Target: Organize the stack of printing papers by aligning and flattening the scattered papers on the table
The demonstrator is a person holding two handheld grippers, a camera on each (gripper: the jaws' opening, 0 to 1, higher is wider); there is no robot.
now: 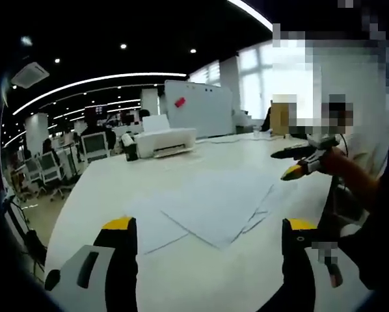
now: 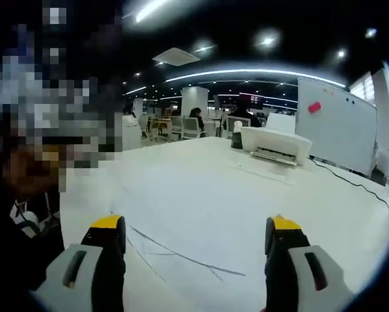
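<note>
Several white printing papers [image 1: 214, 207] lie fanned and askew on the white table [image 1: 181, 279], their corners sticking out at different angles. My left gripper [image 1: 209, 227] hovers just short of them, open and wide, with nothing between its yellow-tipped fingers. My right gripper [image 1: 291, 163] comes in from the right in a person's hand, above the papers' right edge, its jaws apart. In the right gripper view my right gripper [image 2: 194, 227] is open and empty over the papers [image 2: 181, 260], whose overlapping edges run as thin lines between the jaws.
A white printer [image 1: 165, 140] [image 2: 276, 146] sits at the far end of the table, with a whiteboard [image 1: 198, 107] [image 2: 337, 123] behind it. A cable [image 2: 350, 182] trails across the table's right side. Office chairs [image 1: 48, 169] and desks stand beyond the left edge.
</note>
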